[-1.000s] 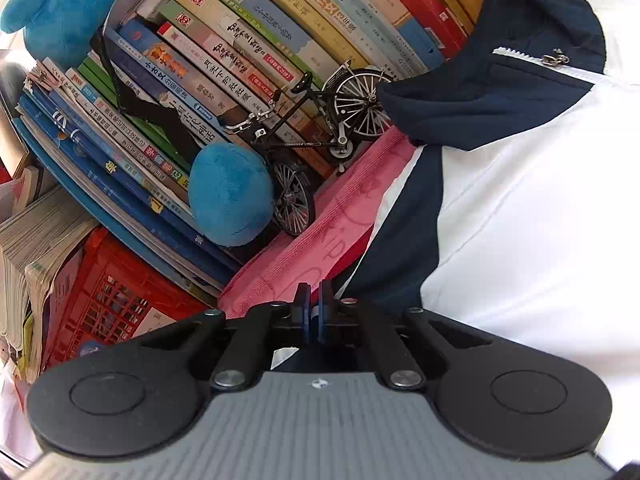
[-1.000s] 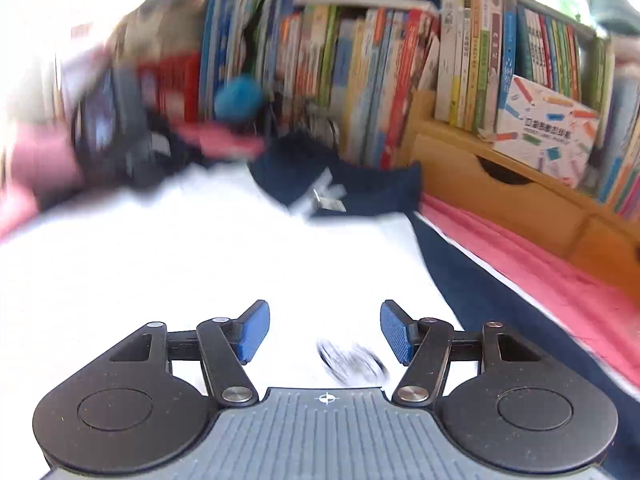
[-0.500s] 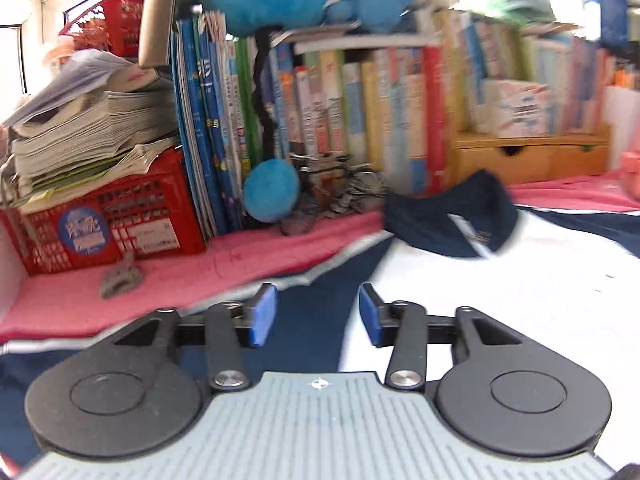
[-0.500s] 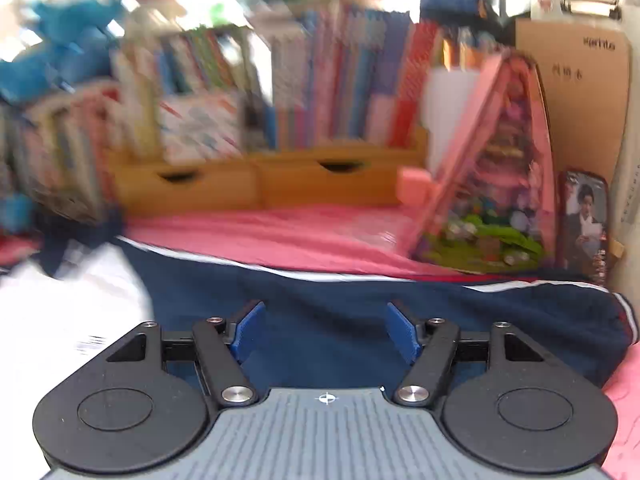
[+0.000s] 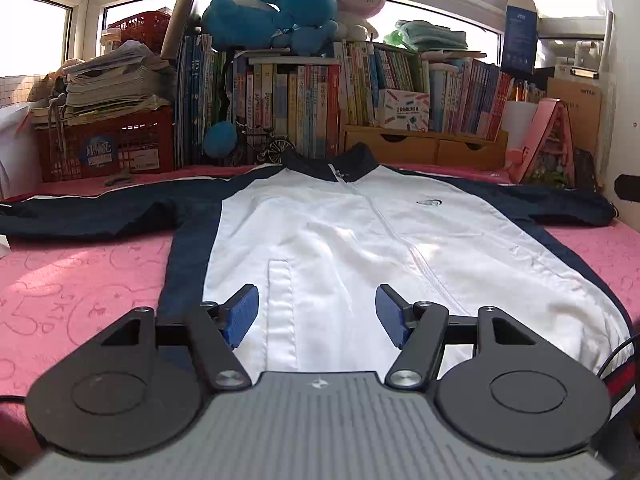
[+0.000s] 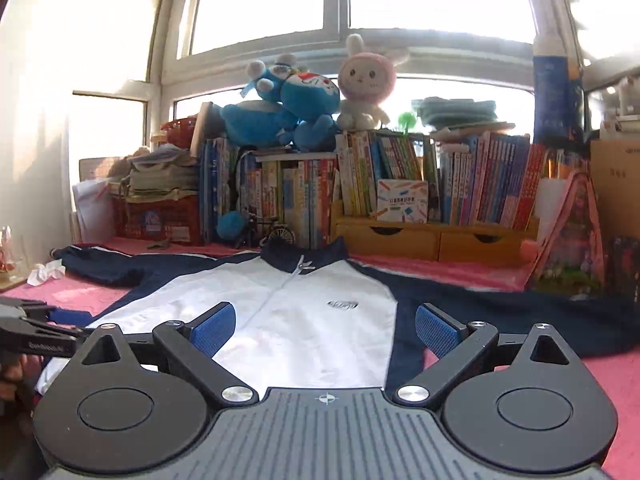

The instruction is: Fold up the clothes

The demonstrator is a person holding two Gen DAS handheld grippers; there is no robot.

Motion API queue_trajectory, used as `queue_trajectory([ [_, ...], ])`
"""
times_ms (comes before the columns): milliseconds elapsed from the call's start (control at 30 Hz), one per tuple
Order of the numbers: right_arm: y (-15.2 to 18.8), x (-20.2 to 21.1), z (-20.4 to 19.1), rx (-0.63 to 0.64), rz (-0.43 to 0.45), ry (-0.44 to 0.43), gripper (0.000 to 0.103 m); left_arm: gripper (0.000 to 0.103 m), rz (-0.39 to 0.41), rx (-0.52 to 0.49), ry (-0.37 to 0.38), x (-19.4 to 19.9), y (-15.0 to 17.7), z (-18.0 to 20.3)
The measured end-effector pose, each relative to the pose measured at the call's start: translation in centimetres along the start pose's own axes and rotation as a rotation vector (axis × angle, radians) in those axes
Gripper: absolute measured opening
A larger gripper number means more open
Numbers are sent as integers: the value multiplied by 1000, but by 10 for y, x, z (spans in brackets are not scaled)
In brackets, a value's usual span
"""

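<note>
A white and navy zip jacket [image 5: 360, 240] lies flat, front up, on the pink cover [image 5: 80, 280], collar toward the books and both navy sleeves spread sideways. It also shows in the right wrist view [image 6: 304, 320]. My left gripper [image 5: 317, 316] is open and empty, low over the jacket's hem area. My right gripper [image 6: 325, 330] is open and empty, above the hem on the right side. The left gripper's body shows at the left edge of the right wrist view [image 6: 32, 336].
Behind the jacket stand rows of books [image 5: 304, 112], a red crate [image 5: 108, 148] with stacked papers, a small model bicycle [image 5: 272, 148], wooden drawers [image 5: 424, 148] and a pink toy house [image 5: 548, 148]. Plush toys [image 5: 288, 8] sit on the books.
Both grippers have pulled back from close over the jacket's collar and sleeve to the hem end. The left gripper, shut a second ago, has opened wide. The whole jacket is now in view.
</note>
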State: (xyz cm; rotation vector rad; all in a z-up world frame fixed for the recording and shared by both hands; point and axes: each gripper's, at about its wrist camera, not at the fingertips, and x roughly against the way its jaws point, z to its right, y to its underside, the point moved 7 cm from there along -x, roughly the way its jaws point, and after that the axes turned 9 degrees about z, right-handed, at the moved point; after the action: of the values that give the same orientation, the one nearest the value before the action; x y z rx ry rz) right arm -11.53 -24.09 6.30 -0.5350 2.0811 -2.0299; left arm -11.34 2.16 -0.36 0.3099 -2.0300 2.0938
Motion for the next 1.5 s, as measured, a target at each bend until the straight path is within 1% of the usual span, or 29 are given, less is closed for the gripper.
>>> queue_trajectory([
  [67, 29, -5, -27, -40, -15, -10, 96, 63, -15, -8, -18, -2, 10, 6],
  [133, 49, -14, -51, -84, -33, -46, 95, 63, -32, -18, -37, -4, 16, 8],
  [233, 66, -22, -74, -130, -71, -91, 93, 61, -51, -58, -61, 2, 19, 2],
  [300, 59, -17, -74, -102, -45, -105, 93, 61, -47, -79, -76, 12, 18, -4],
  [333, 54, -14, -68, -83, -33, -92, 94, 62, -52, -80, -84, 16, 18, -8],
  [400, 48, -10, -52, -62, -32, -53, 94, 63, -57, -70, -96, 24, 16, -13],
  [467, 45, -7, -30, -71, -40, -2, 94, 63, -53, -60, -96, 32, 13, -16],
  [533, 45, -3, -12, -87, -46, 44, 94, 63, -32, -50, -93, 41, 7, -15],
  [600, 45, 1, -5, -92, -39, 64, 94, 63, -12, -39, -90, 50, 1, -14],
  [733, 43, 14, -12, -62, -10, 63, 94, 64, 23, 8, -84, 70, -8, -10],
  [867, 38, 30, -29, -12, 1, 4, 95, 68, 59, -3, -83, 82, -10, -2],
  [967, 40, 39, -37, 41, -9, -14, 97, 69, 67, -3, -79, 75, -2, 5],
  [1067, 49, 38, -48, 72, -10, -11, 97, 69, 59, 0, -84, 56, 12, 10],
  [1200, 73, 19, -76, 145, 76, -15, 96, 68, 34, -17, -145, 22, 29, 11],
  [1233, 79, 12, -81, 146, 87, -17, 96, 68, 24, -17, -169, 14, 32, 8],
  [1300, 92, -5, -85, 121, 73, -28, 95, 70, 32, -42, -210, 6, 34, 3],
  [1367, 100, -17, -80, 105, 55, -14, 95, 70, 36, -76, -245, 1, 32, -3],
  [1467, 103, -24, -59, 119, 51, 21, 97, 71, 34, -81, -246, -1, 31, -15],
  [1500, 102, -24, -47, 113, 43, 49, 97, 71, 36, -83, -249, -1, 31, -19],
])
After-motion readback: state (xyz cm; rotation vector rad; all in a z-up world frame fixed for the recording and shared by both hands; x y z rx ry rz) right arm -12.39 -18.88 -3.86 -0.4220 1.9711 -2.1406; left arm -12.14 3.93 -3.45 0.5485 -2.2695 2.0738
